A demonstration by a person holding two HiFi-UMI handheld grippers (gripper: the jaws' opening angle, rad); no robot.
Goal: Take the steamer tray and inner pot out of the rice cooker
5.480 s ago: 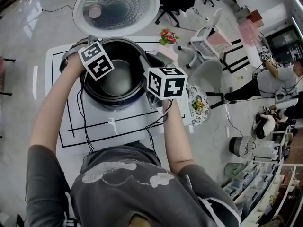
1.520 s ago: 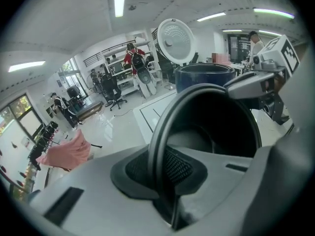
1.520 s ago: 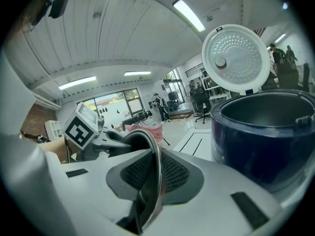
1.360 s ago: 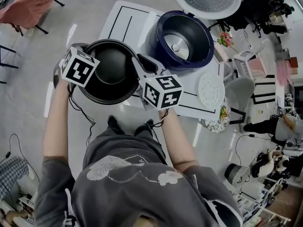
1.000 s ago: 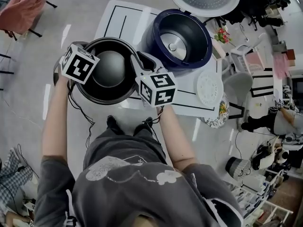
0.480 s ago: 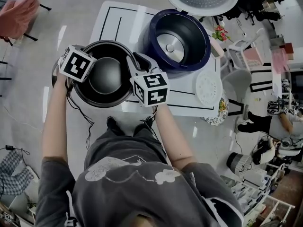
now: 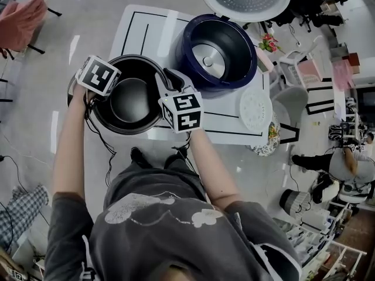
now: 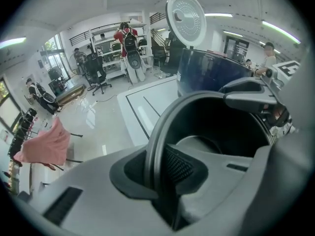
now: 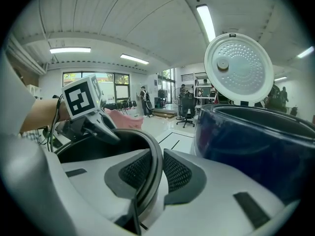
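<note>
– Black is the inner pot (image 7: 129, 97), and you hold it with both tools. Where is it from your left gripper (image 8: 160, 168)?
– Its thin rim (image 8: 153, 136) runs right through that gripper's jaws. They are nearly shut and pinch it. The bowl opens out in front of it, toward your right gripper (image 9: 156, 173).
– And that one?
– The rim is between its jaws too. They have just been opening a little, but the pads (image 9: 177, 170) look to touch the rim on both sides. So the pot sits between your two grippers, mouth up.
– Is it out of the rice cooker (image 7: 218, 51)?
– Yes. The blue cooker is just past your right gripper, on the side away from the pot. I think you are putting the pot down.
– Which hand lets go first?
– The pot is round and each gripper has one side, so neither is nearer. I'd let go together.
– What does the head view add?
– The white steamer tray (image 7: 256, 107), flat on the table (image 7: 153, 23), past the cooker from your right gripper. The gripper views miss it. They show the pads on the rim, which the marker cubes (image 7: 98, 75) hide from above.
– Is the pot's bottom on the table?
– No view shows that. From above, part of it looks past the table's edge, so check first.
</note>
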